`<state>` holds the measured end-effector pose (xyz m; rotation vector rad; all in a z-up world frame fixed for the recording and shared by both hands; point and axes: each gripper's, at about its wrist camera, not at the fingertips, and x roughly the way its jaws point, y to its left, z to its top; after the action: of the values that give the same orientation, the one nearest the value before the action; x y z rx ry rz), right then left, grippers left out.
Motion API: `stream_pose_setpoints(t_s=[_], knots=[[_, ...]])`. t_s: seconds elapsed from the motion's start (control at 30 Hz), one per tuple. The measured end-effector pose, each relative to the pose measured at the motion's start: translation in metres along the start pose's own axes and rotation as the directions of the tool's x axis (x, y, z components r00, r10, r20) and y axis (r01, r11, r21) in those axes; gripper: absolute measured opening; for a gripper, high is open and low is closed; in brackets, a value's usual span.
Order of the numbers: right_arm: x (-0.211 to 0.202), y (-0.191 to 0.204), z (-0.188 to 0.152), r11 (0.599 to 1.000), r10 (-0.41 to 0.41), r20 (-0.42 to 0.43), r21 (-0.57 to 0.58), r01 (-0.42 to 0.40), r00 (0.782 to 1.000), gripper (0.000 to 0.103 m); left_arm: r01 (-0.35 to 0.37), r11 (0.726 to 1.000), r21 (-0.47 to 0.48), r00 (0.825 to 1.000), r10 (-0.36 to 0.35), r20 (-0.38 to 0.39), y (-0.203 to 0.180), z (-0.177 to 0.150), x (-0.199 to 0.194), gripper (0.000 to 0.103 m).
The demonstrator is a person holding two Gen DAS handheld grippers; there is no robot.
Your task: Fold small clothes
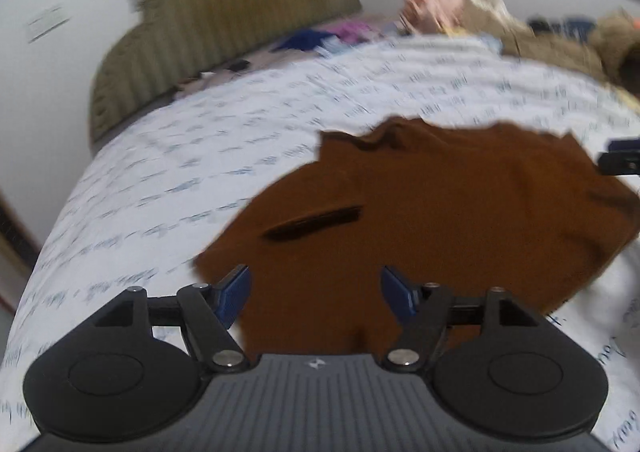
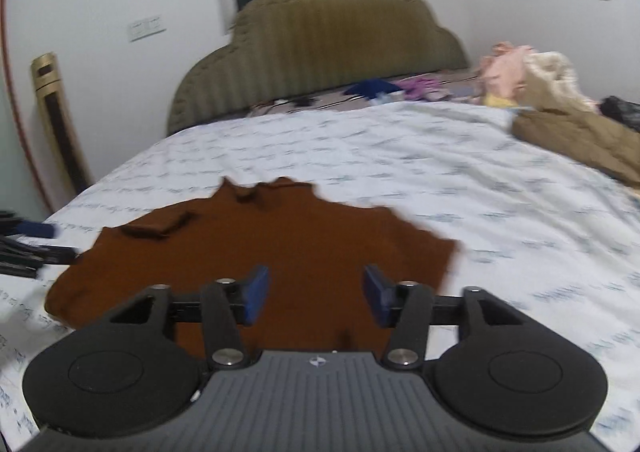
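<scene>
Lying spread out on the bed's white sheet printed with small blue script [image 1: 224, 140], the small rust-brown fabric garment [image 1: 440, 220] fills the middle of the left wrist view, with a dark slit-like fold on its left half. The left tool [image 1: 316, 292] hangs over the garment's near edge with its blue-padded fingers [image 1: 234, 294] spread wide and nothing between them. At the right edge of this view, part of the black right tool [image 1: 622, 162] shows just beside the garment's far right corner. Behind the sheet stands an olive ribbed scalloped headboard [image 1: 216, 32], and a heap of pink, cream and tan clothes [image 1: 472, 12] sits at the far right of the bed.

In the right wrist view the same brown garment [image 2: 280, 248] lies flat on the sheet [image 2: 440, 172], its crumpled neckline away from the camera. The right tool [image 2: 316, 296] is over the garment's near hem, fingers [image 2: 378, 296] parted and gripping nothing. The left tool [image 2: 28, 248] appears at the left edge, close to the garment's left side. The headboard [image 2: 320, 48] and the clothes heap [image 2: 552, 100] lie beyond, well apart from the garment.
</scene>
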<state>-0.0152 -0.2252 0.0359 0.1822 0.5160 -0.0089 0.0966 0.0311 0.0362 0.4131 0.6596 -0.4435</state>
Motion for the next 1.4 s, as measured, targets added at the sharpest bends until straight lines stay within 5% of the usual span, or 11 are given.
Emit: stream_pose_setpoints(t_s=[0.17, 0.23, 0.33, 0.4, 0.5, 0.77, 0.93, 1.4], knots=[[0.044, 0.020, -0.001, 0.995, 0.082, -0.069, 0.066, -0.078, 0.994, 0.060, -0.035, 0.997, 0.069, 0.995, 0.041, -0.088, -0.023, 0.018, 0.061, 0.072], [0.048, 0.025, -0.006, 0.992, 0.103, -0.073, 0.086, -0.097, 0.992, 0.065, -0.124, 0.991, 0.050, 0.987, 0.129, -0.098, -0.018, 0.028, 0.084, 0.073], [0.048, 0.033, -0.013, 0.992, 0.102, -0.088, 0.081, -0.094, 0.991, 0.069, -0.300, 0.953, -0.039, 0.950, 0.295, -0.107, 0.006, 0.045, 0.105, 0.072], [0.048, 0.036, -0.017, 0.994, 0.092, -0.094, 0.066, -0.086, 0.991, 0.071, -0.349, 0.930, -0.120, 0.934, 0.334, -0.125, 0.025, 0.051, 0.106, 0.071], [0.046, 0.039, -0.020, 0.996, 0.078, -0.086, 0.039, -0.075, 0.993, 0.080, -0.290, 0.936, -0.200, 0.955, 0.271, -0.116, 0.040, 0.046, 0.090, 0.071], [0.053, 0.049, -0.030, 0.999, 0.037, -0.097, -0.026, -0.040, 0.995, 0.093, -0.220, 0.947, -0.235, 0.974, 0.200, -0.106, 0.017, 0.011, 0.059, 0.071], [0.060, 0.063, -0.045, 0.992, -0.028, -0.106, -0.127, 0.014, 0.994, 0.100, -0.234, 0.943, -0.236, 0.970, 0.210, -0.122, -0.005, -0.014, 0.067, 0.071], [0.066, 0.063, -0.061, 0.988, -0.052, -0.086, -0.152, 0.039, 0.995, 0.103, -0.264, 0.914, -0.309, 0.964, 0.257, -0.063, -0.013, -0.043, 0.058, 0.085]])
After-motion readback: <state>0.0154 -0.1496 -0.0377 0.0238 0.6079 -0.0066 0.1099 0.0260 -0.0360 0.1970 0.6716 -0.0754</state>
